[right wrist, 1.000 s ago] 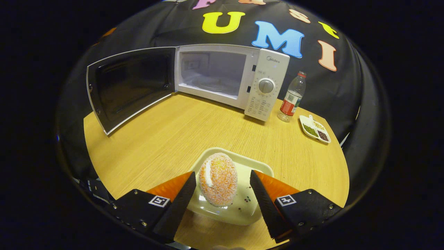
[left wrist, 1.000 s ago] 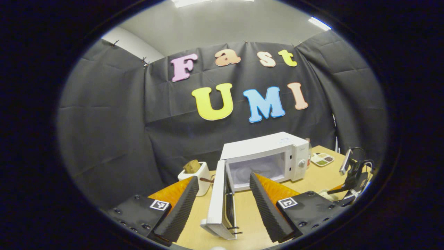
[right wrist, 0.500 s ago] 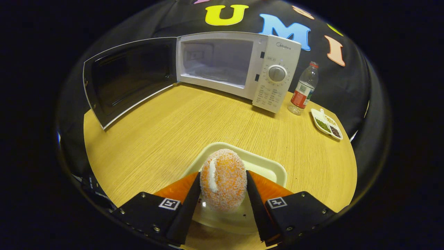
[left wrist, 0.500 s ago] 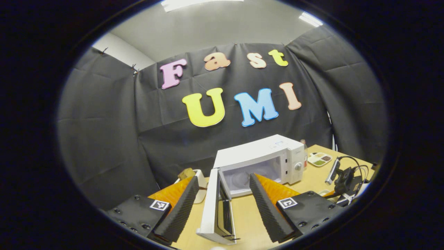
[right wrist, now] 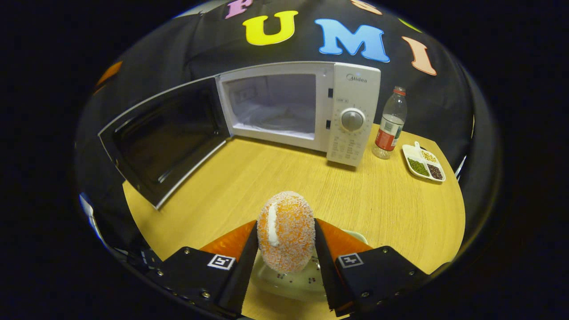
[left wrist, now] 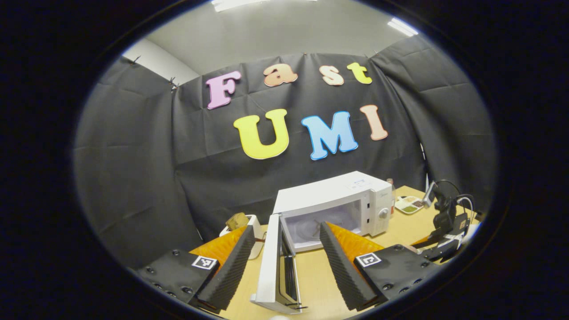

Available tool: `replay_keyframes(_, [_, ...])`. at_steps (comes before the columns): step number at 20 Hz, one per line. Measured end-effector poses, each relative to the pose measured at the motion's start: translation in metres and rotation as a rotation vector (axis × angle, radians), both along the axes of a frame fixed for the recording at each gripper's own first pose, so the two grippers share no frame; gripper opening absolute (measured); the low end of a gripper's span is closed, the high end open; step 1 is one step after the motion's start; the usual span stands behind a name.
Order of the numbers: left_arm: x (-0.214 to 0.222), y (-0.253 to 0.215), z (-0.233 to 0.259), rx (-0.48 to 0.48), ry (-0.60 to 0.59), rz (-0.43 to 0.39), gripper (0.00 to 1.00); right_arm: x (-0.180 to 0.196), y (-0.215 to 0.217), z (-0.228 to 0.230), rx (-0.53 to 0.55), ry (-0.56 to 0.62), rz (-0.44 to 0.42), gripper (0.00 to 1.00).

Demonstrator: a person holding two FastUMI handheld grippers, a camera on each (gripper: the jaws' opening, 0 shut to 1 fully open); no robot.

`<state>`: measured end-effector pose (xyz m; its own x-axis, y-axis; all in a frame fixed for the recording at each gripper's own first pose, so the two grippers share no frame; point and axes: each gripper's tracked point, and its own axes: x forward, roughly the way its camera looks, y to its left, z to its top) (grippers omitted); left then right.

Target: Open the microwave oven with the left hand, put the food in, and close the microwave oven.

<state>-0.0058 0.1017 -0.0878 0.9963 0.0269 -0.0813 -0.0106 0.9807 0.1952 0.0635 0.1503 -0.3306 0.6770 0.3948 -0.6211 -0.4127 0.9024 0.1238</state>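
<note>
The white microwave [right wrist: 351,115] stands at the back of the wooden table [right wrist: 391,204], its door [right wrist: 164,133] swung wide to the left and its cavity [right wrist: 275,106] bare. My right gripper [right wrist: 286,262] is shut on the orange sugar-crusted bun [right wrist: 286,231], lifted just above its pale plate [right wrist: 289,284]. In the left gripper view the microwave [left wrist: 338,200] sits ahead, and its door [left wrist: 273,266] stands edge-on between the fingers of my left gripper [left wrist: 284,262], which is open and holds nothing. The right gripper [left wrist: 444,226] appears far off at the right.
A water bottle [right wrist: 390,124] and a small divided dish of beans [right wrist: 423,161] stand right of the microwave. A white toaster with bread [left wrist: 246,222] sits left of the open door. The table's front edge lies close beneath my right gripper.
My right gripper closed on the bun and raised it off the plate, moving toward the microwave. My left gripper drew back slightly from the open door, staying open.
</note>
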Motion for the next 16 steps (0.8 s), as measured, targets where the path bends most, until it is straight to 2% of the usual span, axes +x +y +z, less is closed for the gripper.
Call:
replay_keyframes(1, [0.0, 0.0, -0.001, -0.002, 0.003, 0.001, 1.0, 0.011, 0.013, 0.013, 0.031, -0.021, -0.003, 0.69])
replay_keyframes(2, [0.001, 0.004, -0.005, -0.002, 0.008, 0.009, 0.94, 0.021, 0.026, 0.024, 0.058, -0.04, -0.008, 0.69])
replay_keyframes(5, [0.003, 0.009, -0.007, -0.016, 0.02, 0.02, 0.97, 0.051, 0.069, 0.042, 0.142, -0.066, -0.01, 0.69])
replay_keyframes(9, [0.008, 0.022, -0.005, -0.018, 0.02, 0.04, 1.0, 0.089, 0.108, 0.046, 0.195, -0.092, -0.022, 0.69])
replay_keyframes(12, [0.015, 0.033, -0.009, -0.03, 0.023, 0.057, 1.0, 0.12, 0.129, 0.038, 0.25, -0.102, -0.078, 0.69])
replay_keyframes(16, [0.019, 0.045, -0.022, -0.042, 0.023, 0.078, 0.97, 0.167, 0.151, 0.029, 0.363, -0.109, -0.2, 0.69])
